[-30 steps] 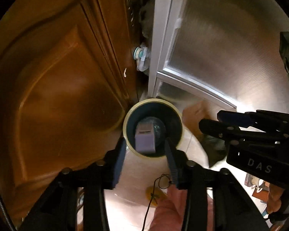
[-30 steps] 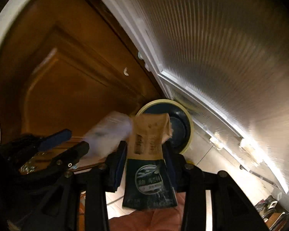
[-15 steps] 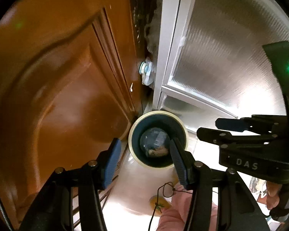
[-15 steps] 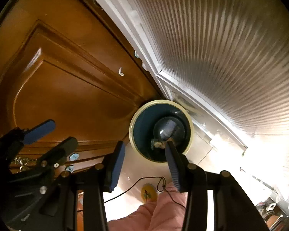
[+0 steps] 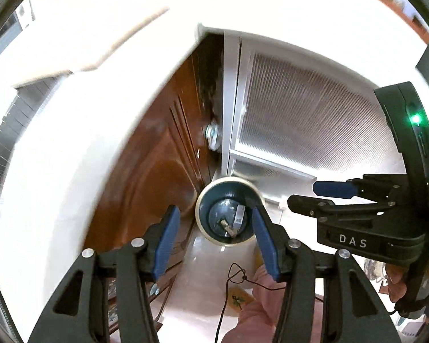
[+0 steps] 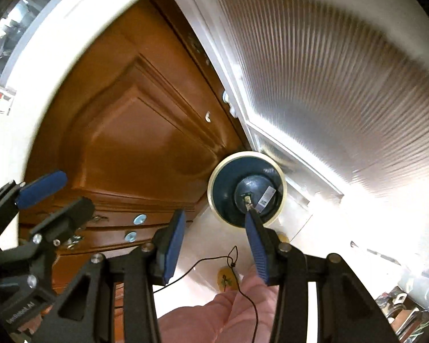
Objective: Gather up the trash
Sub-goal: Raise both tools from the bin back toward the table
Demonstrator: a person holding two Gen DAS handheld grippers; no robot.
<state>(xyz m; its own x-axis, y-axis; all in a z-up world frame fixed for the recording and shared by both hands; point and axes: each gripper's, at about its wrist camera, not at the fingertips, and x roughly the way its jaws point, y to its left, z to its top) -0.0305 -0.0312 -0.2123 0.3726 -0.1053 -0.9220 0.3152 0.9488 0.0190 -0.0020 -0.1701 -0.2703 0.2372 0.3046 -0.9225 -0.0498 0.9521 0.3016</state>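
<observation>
A dark blue bin with a cream rim (image 5: 203,197) (image 6: 214,177) stands on the pale floor, in the corner between a wooden cabinet and a ribbed door. Trash lies at its bottom: a white labelled piece (image 5: 238,217) (image 6: 267,197) and a small scrap beside it. High above the bin, my left gripper (image 5: 214,212) (image 6: 75,190) is open, with nothing between its blue pads. Beside it, my right gripper (image 6: 215,214) (image 5: 303,193) is open and empty too. Both point steeply down at the bin.
The brown wooden cabinet door (image 6: 146,143) is on the left, and the white-framed ribbed glass door (image 5: 306,120) on the right. A white countertop edge (image 5: 71,143) overhangs the cabinet. Pink clothing (image 6: 214,314), a black cord and a yellow tag (image 6: 227,281) are below.
The right gripper let go of a brown and dark packet, and a grey item dropped from the left one into the bin. Both grippers have risen, so the bin looks smaller.
</observation>
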